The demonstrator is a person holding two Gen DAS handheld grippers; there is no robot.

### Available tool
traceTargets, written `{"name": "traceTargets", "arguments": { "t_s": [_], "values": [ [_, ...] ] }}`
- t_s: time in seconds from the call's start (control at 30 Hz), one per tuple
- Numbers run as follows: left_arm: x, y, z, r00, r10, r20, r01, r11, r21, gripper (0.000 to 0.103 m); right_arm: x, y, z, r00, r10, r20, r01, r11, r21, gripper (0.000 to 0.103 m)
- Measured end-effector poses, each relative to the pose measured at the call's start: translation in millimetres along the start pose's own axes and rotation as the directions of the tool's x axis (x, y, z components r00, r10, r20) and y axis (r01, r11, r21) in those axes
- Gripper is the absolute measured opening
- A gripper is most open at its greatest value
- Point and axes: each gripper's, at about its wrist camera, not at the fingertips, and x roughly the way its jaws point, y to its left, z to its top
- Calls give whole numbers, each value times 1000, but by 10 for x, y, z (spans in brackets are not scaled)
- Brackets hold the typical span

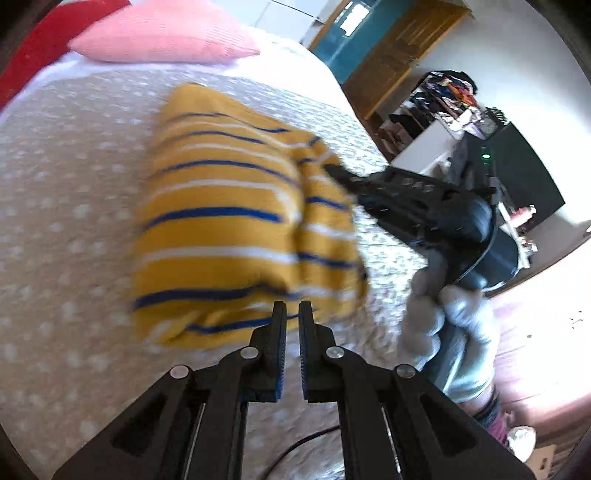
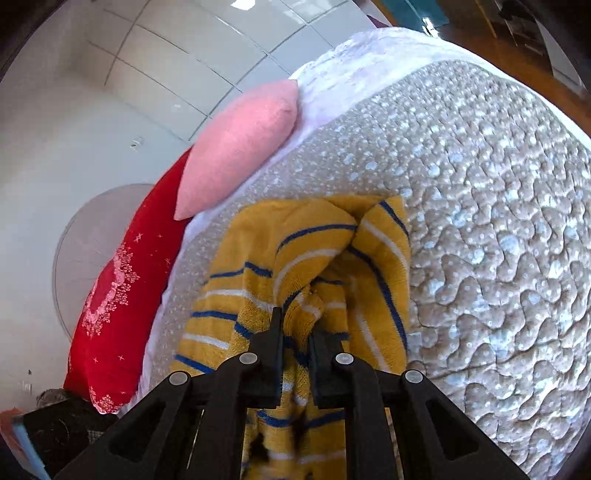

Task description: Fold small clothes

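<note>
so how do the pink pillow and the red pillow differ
The pink pillow is plain, pale and unpatterned; the red pillow is deep red with a lighter embroidered floral motif and small crosses. In the right wrist view the pink pillow looks shorter and lies on the bed, overlapping one end of the longer red pillow, which runs along the bed's edge beside the wall. Both sit at the same end of the bed, beyond the striped yellow garment.

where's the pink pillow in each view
Left wrist: pink pillow at top left, beyond the striped cloth.
Right wrist: pink pillow left of centre, above the striped cloth, beside the red pillow.
Shared landmark: the quilted bed cover under both.
</note>
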Motion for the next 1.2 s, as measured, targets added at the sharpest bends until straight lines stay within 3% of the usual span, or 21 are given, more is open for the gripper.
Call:
{"name": "traceTargets", "arguments": {
  "t_s": [0.17,0.23,0.3,0.43,0.53,0.7,0.73,0.8,0.93,1.03,1.2],
  "values": [
    [-351,-2,-243,996,72,44,-73,997,26,5,-207,-141,90,998,-32,59,31,999,20,12],
    [-281,26,-175,996,75,42,-76,997,18,8,-159,-202,71,994,-102,27,102,995,-18,13],
    [-61,55,-91,992,126,27,-127,991,40,8,-199,-273,27,991,-133,24,134,991,-8,23],
    [404,48,-3,983,172,-66,-169,985,45,8,-550,-254,-67,992,-92,86,94,995,-23,29],
    [394,30,-49,982,184,-40,-180,981,76,8,-684,-80,-224,995,-49,90,59,993,-101,44],
    [372,66,-78,983,179,-38,-176,982,69,8,-520,113,-528,999,-7,43,14,986,-168,46],
    [337,41,-117,983,180,-37,-177,982,70,8,-433,110,-573,1000,-19,21,23,985,-174,46],
    [284,19,-135,981,189,-42,-185,980,74,8,-254,49,-653,997,5,-71,-15,990,-143,5],
    [55,26,-177,987,157,-30,-155,985,74,8,-411,-253,-677,999,-29,-17,27,997,-70,6],
    [-73,144,-195,992,118,-32,-117,992,47,8,-383,-570,-710,997,-54,-46,54,998,14,6],
    [-126,258,-115,997,76,-30,-77,997,-8,8,-276,-493,-813,992,-91,-84,87,995,-56,7]
  ]
}}
